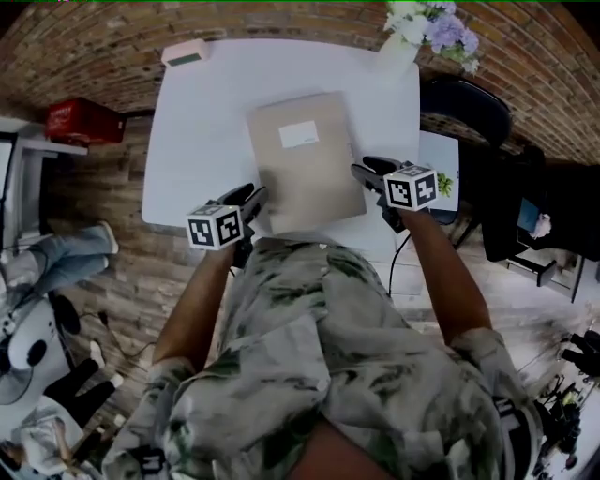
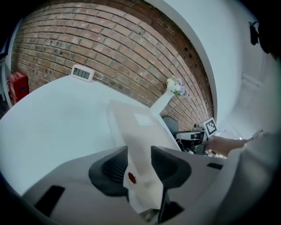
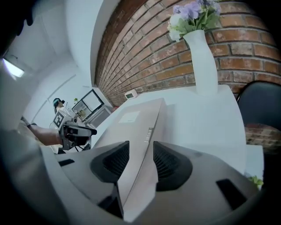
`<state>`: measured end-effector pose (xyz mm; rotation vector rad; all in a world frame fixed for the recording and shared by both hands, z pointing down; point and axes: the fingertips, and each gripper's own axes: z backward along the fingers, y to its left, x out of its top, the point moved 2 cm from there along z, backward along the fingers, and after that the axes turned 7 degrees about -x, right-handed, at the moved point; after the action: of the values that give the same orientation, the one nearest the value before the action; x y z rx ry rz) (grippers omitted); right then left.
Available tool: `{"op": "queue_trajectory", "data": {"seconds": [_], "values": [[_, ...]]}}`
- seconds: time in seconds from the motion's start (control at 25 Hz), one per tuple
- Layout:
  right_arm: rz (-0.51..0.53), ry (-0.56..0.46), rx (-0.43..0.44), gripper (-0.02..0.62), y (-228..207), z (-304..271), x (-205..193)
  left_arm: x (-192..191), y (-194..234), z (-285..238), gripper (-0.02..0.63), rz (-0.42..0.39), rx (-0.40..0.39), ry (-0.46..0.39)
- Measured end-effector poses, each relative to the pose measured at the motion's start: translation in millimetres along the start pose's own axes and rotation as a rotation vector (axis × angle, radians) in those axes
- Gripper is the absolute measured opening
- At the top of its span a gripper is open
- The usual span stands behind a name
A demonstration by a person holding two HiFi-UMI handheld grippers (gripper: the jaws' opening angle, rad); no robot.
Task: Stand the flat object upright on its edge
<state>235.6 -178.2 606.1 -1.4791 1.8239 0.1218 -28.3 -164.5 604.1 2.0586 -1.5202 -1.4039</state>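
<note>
A: Nearest item?
B: The person's patterned shirt (image 1: 337,375), at the bottom of the head view.
A: Left gripper (image 1: 257,197)?
B: Jaws spread. The near left corner of the folder (image 1: 305,155) sits between the pads, and a red stud (image 2: 131,177) shows on that corner. No pinch seen.
A: Right gripper (image 1: 364,172)?
B: Jaws spread wide, astride the folder's near right corner. The pads flank the edge and are not clamped on it.
A: Folder's place?
B: Middle of the white table (image 1: 197,122), near edge toward the person. From the head view it looks to lie flat, white label (image 1: 299,134) up. Not yet standing on edge.
A: Further back?
B: Clock (image 1: 185,52) at the table's far left corner. Vase (image 1: 398,49) with flowers (image 1: 441,28) at the far right corner. Black chair (image 1: 469,103) just right of the table. Brick wall (image 2: 109,48) behind all of it.
</note>
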Motion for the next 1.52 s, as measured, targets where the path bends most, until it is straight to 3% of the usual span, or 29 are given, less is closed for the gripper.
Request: {"op": "queue_trajectory", "data": {"seconds": [0.36, 0.68, 0.92, 1.24, 1.52], "values": [[-0.131, 0.072, 0.064, 0.187, -14.3, -36.1, 12.2, 12.1, 27.4, -24.9, 0.184, 0.105, -0.066, 0.048], [-0.154, 0.137, 0.112, 0.190, -16.6, -48.8, 15.5, 15.5, 36.0, -45.4, 0.198, 0.159, -0.122, 0.090], [-0.162, 0.149, 0.102, 0.183, -11.6, -51.5, 16.6, 16.1, 45.8, -48.8, 0.199, 0.186, -0.117, 0.117], [-0.157, 0.170, 0.108, 0.161, 3.4, -50.8, 19.3, 26.4, 50.1, -35.9, 0.183, 0.147, -0.096, 0.130], [-0.124, 0.111, 0.120, 0.153, 21.9, -49.8, 41.4, 52.1, 54.4, -17.2, 0.179, 0.054, -0.076, 0.112]]}}
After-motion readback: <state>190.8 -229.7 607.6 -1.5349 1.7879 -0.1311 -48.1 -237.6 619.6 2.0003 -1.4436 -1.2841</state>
